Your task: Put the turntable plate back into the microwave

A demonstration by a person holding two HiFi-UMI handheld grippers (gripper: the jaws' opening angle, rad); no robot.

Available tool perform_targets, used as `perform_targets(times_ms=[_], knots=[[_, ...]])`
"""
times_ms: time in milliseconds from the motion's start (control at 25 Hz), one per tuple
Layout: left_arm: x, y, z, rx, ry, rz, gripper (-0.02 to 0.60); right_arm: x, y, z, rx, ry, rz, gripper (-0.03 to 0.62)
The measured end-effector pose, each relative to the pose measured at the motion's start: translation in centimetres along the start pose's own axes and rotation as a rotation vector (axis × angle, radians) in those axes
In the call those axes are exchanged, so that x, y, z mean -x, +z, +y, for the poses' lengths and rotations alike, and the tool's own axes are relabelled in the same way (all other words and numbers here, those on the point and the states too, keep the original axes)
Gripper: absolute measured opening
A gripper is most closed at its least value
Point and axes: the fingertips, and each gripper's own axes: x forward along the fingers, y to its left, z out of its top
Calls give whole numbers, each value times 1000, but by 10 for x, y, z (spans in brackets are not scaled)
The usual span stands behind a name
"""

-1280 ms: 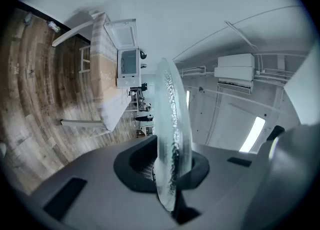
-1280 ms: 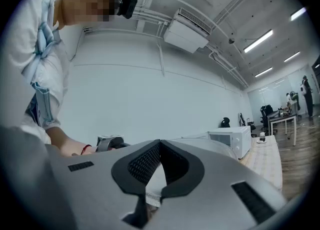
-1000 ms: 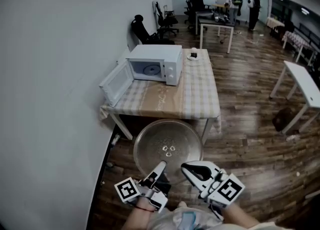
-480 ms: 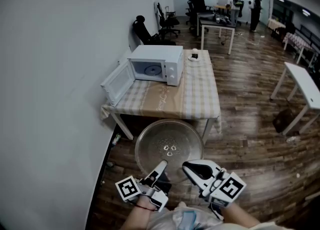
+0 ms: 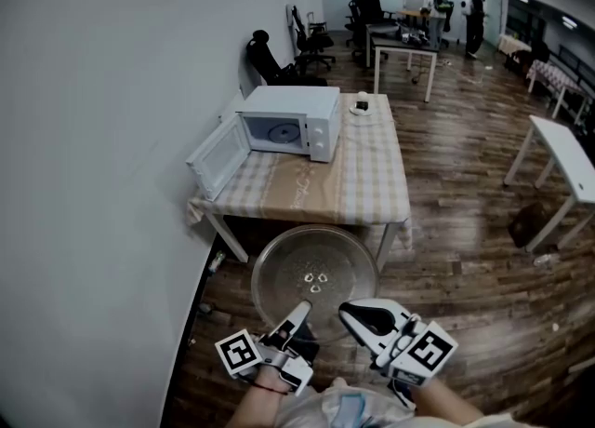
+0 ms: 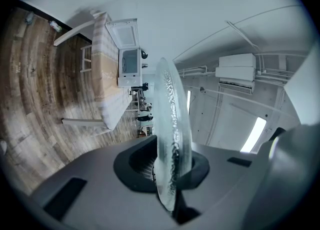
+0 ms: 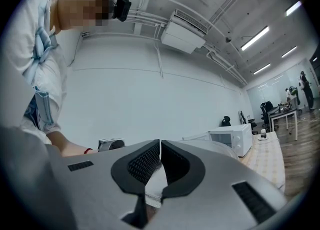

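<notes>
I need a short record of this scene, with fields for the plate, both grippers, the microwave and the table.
plate: glass turntable plate, held in the air before the table, not yet in the microwave
left gripper: shut on the plate's near rim
right gripper: jaws together, holds nothing
microwave: white, door open
table: checked cloth, carries the microwave

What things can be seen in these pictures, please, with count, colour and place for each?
turntable plate: one, clear glass, in front of the table, over the floor
microwave: one, white, door open, on the table
table: one, checked cloth, against the wall
small dish: one, white, on the table beyond the microwave
office chairs: several, black, along the far wall
left claw: one, grey, shut on the turntable plate's near rim
right claw: one, grey, shut, empty, beside the plate
</notes>
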Motion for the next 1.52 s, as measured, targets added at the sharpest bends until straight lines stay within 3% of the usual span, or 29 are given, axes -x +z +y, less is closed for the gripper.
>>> perform_targets(times_ms=[480,1160,1520], knots=[[-9,46,8,30,-11,-2,17,-45,2,-16,9,-19,8,34],[-40,192,38,60,8,60,17,-189,-12,-71,-15,-95,17,34],[-58,245,50,67,11,81,17,-240,-16,-98,-21,-124,39,34]])
